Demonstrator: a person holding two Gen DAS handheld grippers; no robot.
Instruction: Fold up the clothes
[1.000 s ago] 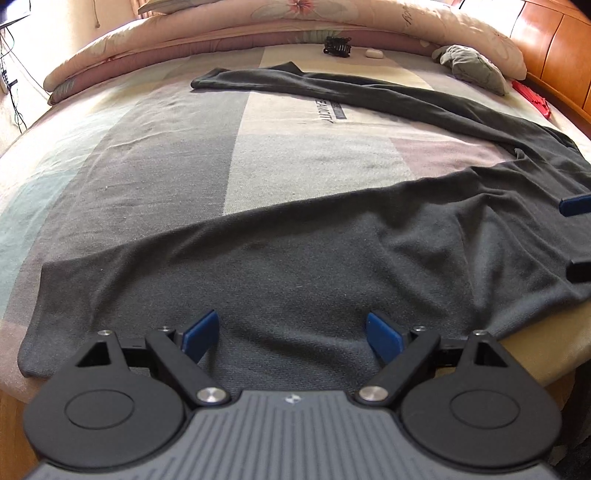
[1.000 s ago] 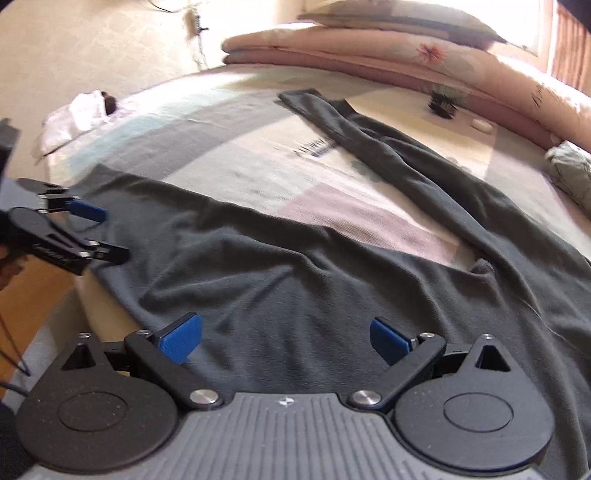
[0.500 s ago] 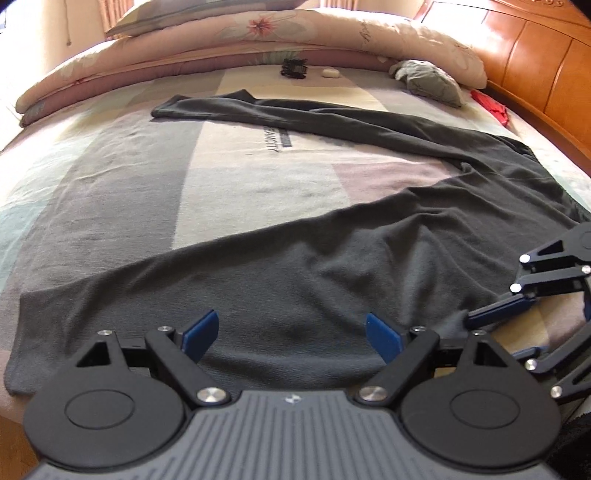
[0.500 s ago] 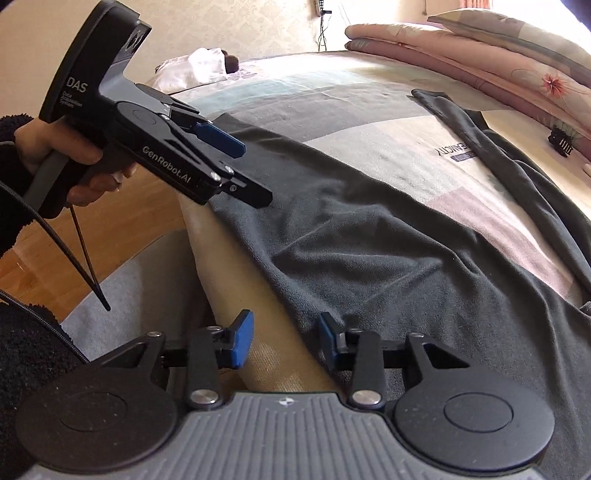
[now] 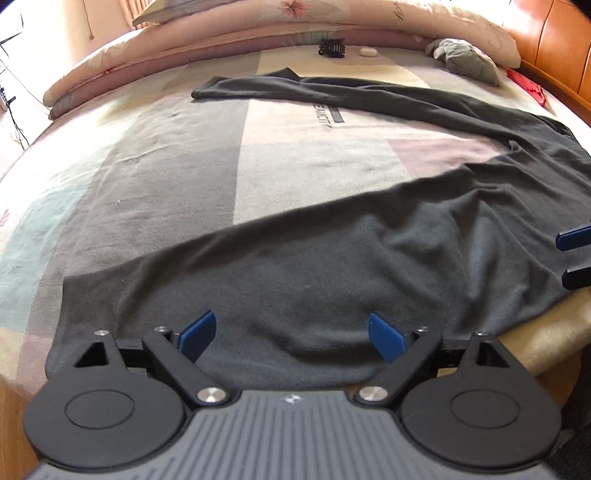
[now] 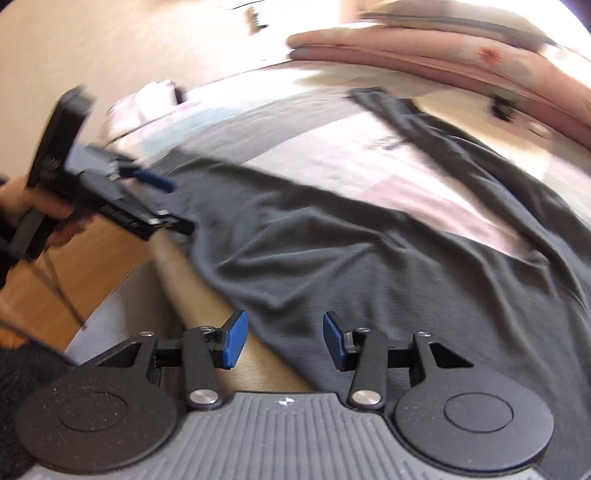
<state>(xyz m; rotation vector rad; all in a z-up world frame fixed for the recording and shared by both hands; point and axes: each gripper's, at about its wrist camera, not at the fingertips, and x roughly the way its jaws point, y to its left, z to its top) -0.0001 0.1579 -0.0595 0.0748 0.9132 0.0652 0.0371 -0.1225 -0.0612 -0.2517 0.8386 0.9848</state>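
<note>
1 dark grey garment (image 5: 332, 280) lies spread across the bed (image 5: 155, 177), its hem at the near edge so both tools can reach it. The left gripper (image 5: 291, 334) hovers wide open at 6 o'clock; the right gripper (image 6: 282, 339), at 3 o'clock, has just been reopening slightly, half-open, pinching nothing

**Dark garment spread across the bed**

The left gripper (image 5: 291, 334) hangs over the near hem of a dark grey garment (image 5: 332, 280), its blue fingers (image 5: 197, 334) spread wide and empty. Beyond the garment, near the pillows (image 5: 258, 26), lie a black hair clip (image 5: 331, 47) and a crumpled grey cloth (image 5: 467, 61).
</note>
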